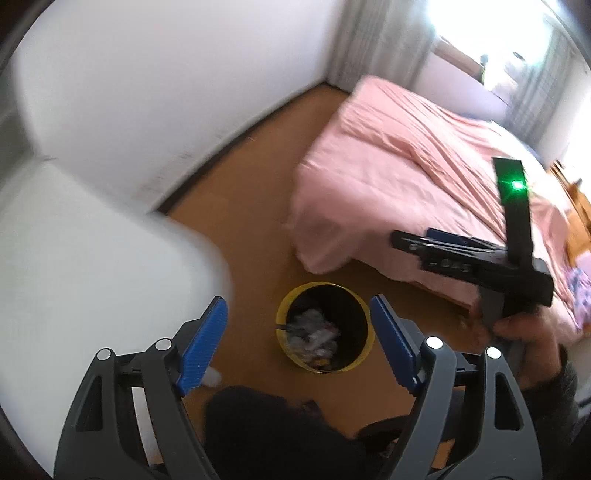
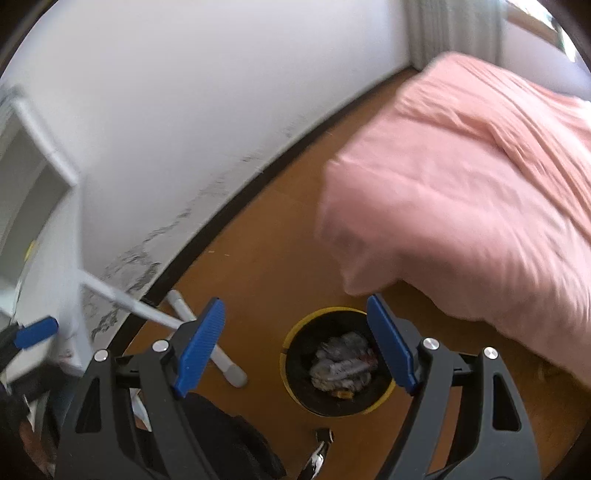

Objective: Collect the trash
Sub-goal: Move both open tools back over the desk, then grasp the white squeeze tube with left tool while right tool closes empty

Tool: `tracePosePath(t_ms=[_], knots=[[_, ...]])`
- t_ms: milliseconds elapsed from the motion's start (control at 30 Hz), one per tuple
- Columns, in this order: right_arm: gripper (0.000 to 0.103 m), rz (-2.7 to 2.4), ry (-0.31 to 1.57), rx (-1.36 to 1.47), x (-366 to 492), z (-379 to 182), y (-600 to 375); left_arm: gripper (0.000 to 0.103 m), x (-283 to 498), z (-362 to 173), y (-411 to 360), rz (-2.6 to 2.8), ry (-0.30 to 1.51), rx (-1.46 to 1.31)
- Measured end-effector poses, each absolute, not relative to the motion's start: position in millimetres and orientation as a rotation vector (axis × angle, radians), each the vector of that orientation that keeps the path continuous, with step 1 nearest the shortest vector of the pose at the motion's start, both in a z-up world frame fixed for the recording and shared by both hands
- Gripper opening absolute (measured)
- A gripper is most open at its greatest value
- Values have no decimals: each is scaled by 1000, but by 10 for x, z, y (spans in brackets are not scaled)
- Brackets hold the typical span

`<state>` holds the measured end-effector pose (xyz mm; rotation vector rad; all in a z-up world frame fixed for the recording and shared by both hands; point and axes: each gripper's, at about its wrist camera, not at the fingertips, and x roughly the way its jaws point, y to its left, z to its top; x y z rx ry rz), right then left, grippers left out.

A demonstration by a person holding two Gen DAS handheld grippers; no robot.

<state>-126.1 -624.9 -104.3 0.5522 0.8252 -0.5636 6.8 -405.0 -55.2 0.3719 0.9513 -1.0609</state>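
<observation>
Spread, empty left gripper point(image 1: 297, 341) and right gripper point(image 2: 295, 341) fingers frame the yellow-rimmed bin point(image 1: 325, 326) of crumpled trash point(image 2: 341, 360) on the floor point(image 1: 251, 229) beside the pink bed point(image 1: 399, 166); no writing is readable.

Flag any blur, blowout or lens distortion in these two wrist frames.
Left wrist: window blown out white, white surface at left smeared by motion, bin fairly sharp. Right wrist: pink bedcover and wall motion-blurred, floor edge bowed by the fisheye, dark vignette in the corners.

Black-framed grippers, ribbed blue fingers point(image 1: 205, 347), silver pins.
</observation>
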Motion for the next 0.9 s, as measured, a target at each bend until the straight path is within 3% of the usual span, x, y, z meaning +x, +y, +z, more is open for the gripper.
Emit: tracePosePath(t_ms=[267,500,767,900], knots=[[77,-301,797,383,-284,-465,-5308,77,1260,-176,-2289,-660,871,303],[77,-42,835,234,719,-243,-4246,77,2421,-343,-957,-338,911,274],[77,144,886,109,1492,-201,-3216,72,3288,-637,-511,-281,979,210],[77,197,913,64,1779,-246,-2870,63,3527,-722,-508,-297,993,196]])
